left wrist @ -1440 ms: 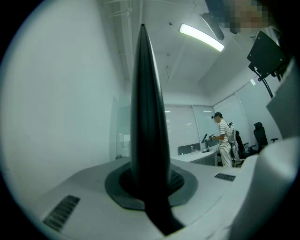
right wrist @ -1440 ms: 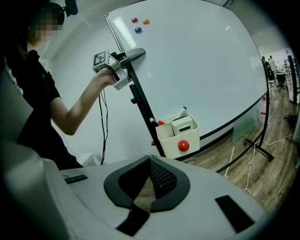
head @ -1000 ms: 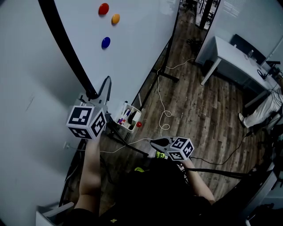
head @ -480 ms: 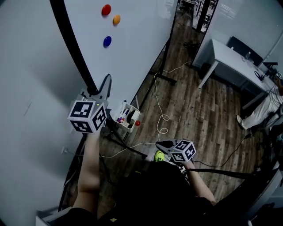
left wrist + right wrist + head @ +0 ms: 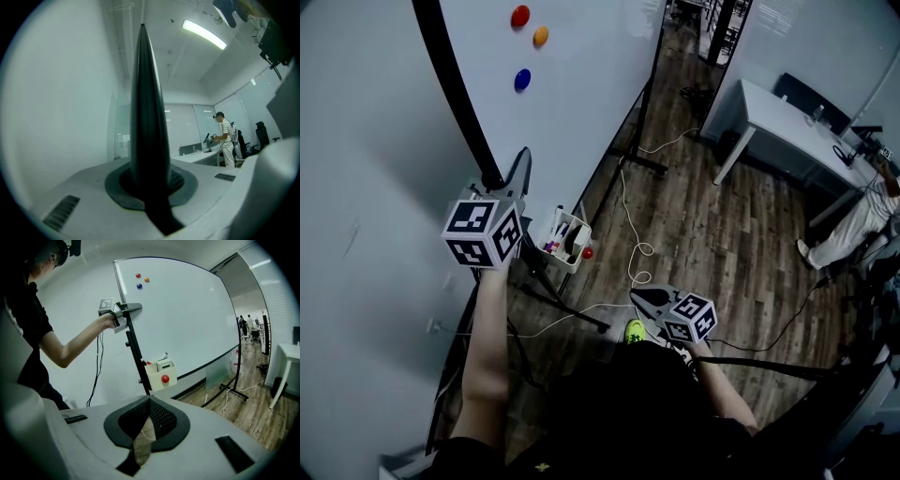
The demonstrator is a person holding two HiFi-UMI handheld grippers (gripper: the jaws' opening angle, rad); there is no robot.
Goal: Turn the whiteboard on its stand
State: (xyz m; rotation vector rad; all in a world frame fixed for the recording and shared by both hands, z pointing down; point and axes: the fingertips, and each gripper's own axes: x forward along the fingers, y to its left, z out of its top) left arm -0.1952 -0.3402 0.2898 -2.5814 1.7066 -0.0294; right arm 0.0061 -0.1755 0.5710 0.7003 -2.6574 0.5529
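The big whiteboard (image 5: 581,112) stands on its wheeled stand, and its black side edge (image 5: 455,89) runs down toward me. My left gripper (image 5: 520,167) is shut on that edge; in the left gripper view the black edge (image 5: 147,117) fills the space between the jaws of the left gripper (image 5: 151,187). From the right gripper view, the left gripper (image 5: 135,308) clamps the edge above a white pen tray (image 5: 161,373). My right gripper (image 5: 637,297) hangs low over the floor, shut and holding nothing; the right gripper (image 5: 149,401) shows only floor through a thin slit.
Red (image 5: 519,16), orange (image 5: 541,36) and blue (image 5: 522,79) magnets stick to the board. The pen tray (image 5: 567,242) holds markers. A stand foot (image 5: 642,161) and cables (image 5: 633,225) lie on the wooden floor. A white desk (image 5: 778,117) and a person (image 5: 853,230) are at the right.
The left gripper, still clamped on the black edge, has shifted a little up the picture along with the edge and pen tray. The right gripper has barely shifted.
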